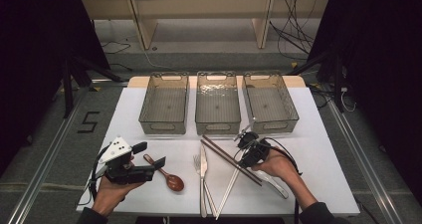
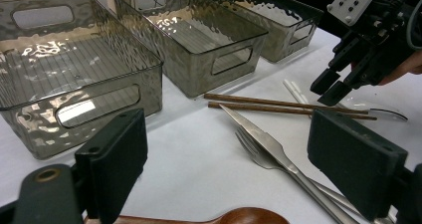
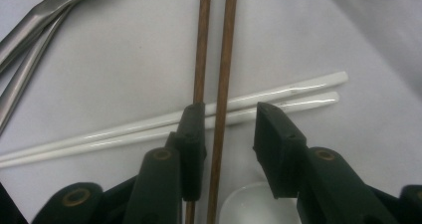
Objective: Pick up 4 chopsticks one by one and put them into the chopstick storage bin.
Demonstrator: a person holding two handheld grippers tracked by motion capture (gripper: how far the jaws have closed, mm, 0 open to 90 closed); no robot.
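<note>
Chopsticks of brown wood (image 3: 223,59) are the work in hand: the pair lies on the white table (image 1: 318,149) at lower centre of the high view, just in front of the three clear bins. In the right gripper view their long axis runs straight up the frame, in line with my jaws. My right gripper (image 3: 226,129) stands directly over them with its jaws partly open and gripping nothing. The jaws straddle one stick; the other stick passes under or behind the left jaw, and I cannot tell whether that jaw touches it. I judge that closing from this position takes one stick and leaves the other outside, so a small shift toward the left of that view is needed to bracket both. My right hand is on the pair; my left gripper (image 1: 149,157) sits well apart at lower left of the high view, open and empty, above the wooden spoon (image 1: 166,176). Obstructions: the white chopsticks (image 3: 209,117) cross beneath the brown pair at a slant, directly at the jaw tips, so a low grasp may catch them as well. A white spoon (image 3: 246,206) lies at the bottom edge of the right gripper view, between the jaw roots. The fork (image 1: 198,165) and knife (image 1: 208,162) lie to the left of the pair in the high view, near but clear of the jaws. The right bin (image 1: 271,104) is the nearest container.
</note>
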